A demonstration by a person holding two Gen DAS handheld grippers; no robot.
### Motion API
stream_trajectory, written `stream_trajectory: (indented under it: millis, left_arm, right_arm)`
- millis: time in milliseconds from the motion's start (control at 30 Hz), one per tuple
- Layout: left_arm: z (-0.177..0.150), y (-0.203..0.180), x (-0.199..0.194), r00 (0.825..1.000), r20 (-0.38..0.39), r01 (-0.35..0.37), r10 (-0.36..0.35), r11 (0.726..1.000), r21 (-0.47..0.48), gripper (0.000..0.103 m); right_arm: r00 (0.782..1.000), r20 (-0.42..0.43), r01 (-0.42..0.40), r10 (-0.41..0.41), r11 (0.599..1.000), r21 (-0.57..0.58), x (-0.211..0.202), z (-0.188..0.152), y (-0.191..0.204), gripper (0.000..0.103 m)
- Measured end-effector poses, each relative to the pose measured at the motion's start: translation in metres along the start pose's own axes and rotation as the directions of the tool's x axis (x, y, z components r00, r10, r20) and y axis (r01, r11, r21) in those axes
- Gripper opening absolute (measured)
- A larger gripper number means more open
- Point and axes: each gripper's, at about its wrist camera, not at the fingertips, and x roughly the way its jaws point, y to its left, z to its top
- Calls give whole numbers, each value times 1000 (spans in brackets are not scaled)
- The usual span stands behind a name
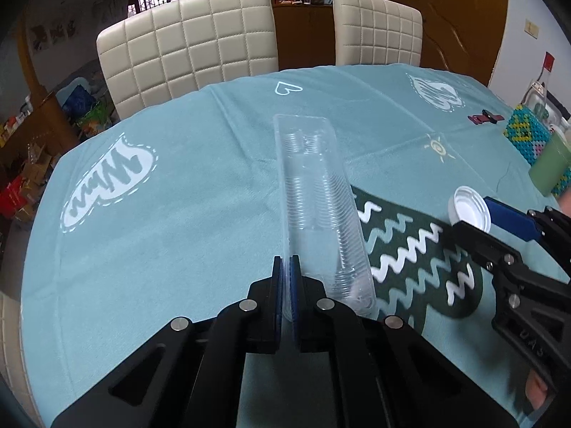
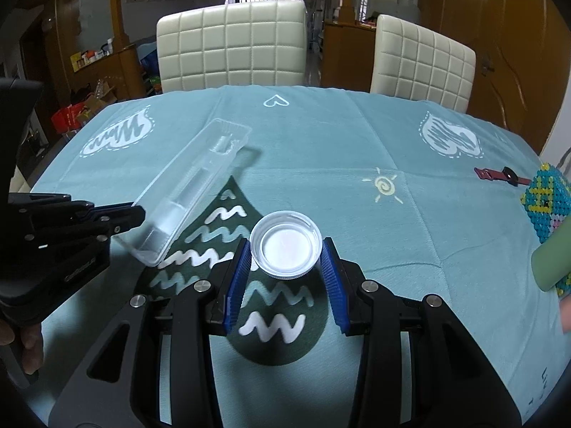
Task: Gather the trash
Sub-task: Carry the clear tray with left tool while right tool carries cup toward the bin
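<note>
My left gripper [image 1: 286, 262] is shut on the near edge of a long clear plastic tray [image 1: 316, 196], which tilts up above the table. The tray also shows in the right wrist view [image 2: 189, 192], held by the left gripper [image 2: 137, 214] at its lower left edge. My right gripper [image 2: 285, 249] is shut on a white plastic lid [image 2: 285, 246], gripped across its rim, open side up, above the tablecloth. In the left wrist view the lid [image 1: 471, 208] sits at the tip of the right gripper [image 1: 474, 214] at the right.
A teal tablecloth [image 2: 321, 185] with white and dark green prints covers the table. A beaded box [image 2: 546, 207], a green cylinder [image 2: 553, 253] and a dark red clip [image 2: 499, 174] lie at the right. Two cream chairs [image 2: 232, 50] stand behind the far edge.
</note>
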Motion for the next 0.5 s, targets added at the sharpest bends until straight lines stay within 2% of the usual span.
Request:
stream_trajectory:
  millis: [267, 500]
  left_arm:
    - [-19, 27, -40, 998, 59, -30, 30, 1000, -10, 4]
    - [-44, 69, -78, 992, 97, -75, 78, 997, -32, 4]
  right_arm:
    - [1000, 17, -19, 19, 999, -43, -17, 0, 28, 42]
    - [999, 23, -40, 43, 993, -114, -32, 3, 78, 42]
